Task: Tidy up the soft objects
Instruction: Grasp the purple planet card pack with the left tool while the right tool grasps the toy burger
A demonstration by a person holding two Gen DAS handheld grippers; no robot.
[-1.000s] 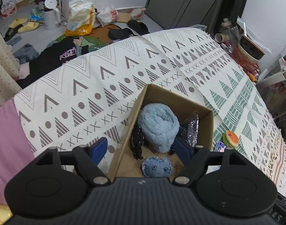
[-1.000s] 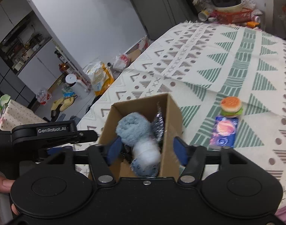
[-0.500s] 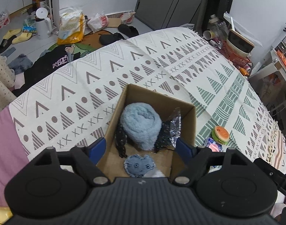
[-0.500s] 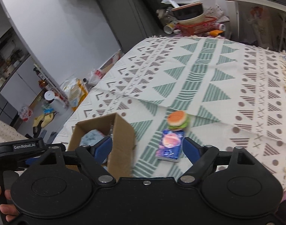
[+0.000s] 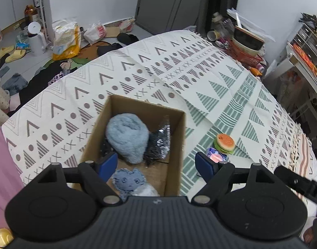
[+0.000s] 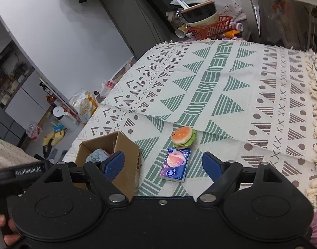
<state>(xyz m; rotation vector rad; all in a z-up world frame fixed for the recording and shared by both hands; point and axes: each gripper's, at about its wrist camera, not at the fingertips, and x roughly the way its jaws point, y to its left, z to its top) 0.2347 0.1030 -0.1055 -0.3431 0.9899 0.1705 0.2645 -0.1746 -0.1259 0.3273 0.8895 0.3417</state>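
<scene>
An open cardboard box (image 5: 135, 128) sits on a bed covered by a patterned blanket (image 5: 210, 78) of triangles, dots and crosses. Inside the box lie a fluffy light-blue plush roll (image 5: 127, 138), a dark crinkly foil-like packet (image 5: 160, 143) leaning just beside it against the right wall, a small blue denim-look plush (image 5: 129, 180) near the front, and a pale fuzzy item (image 5: 146, 191) at the front edge, mostly hidden by the gripper body. A dark item on the roll's left is too hidden to identify.

Outside the box, to its right on the blanket, a burger-shaped soft toy (image 6: 183, 136) touches the far end of a flat blue packet with a planet print (image 6: 176, 164); both sit apart from the box.

The left gripper (image 5: 158, 164) hovers over the box front with its jaws spread wide, holding nothing; its left pad is above the box interior, its right pad outside the box's right wall, near the blue packet. The right gripper (image 6: 163, 164) also has jaws spread wide and empty, framing the blue packet between its 2 pads, with the left pad in front of the box's corner. Whether either pad touches anything cannot be told. A hand (image 6: 0, 226) grips a handle at the lower left of the right wrist view.
</scene>
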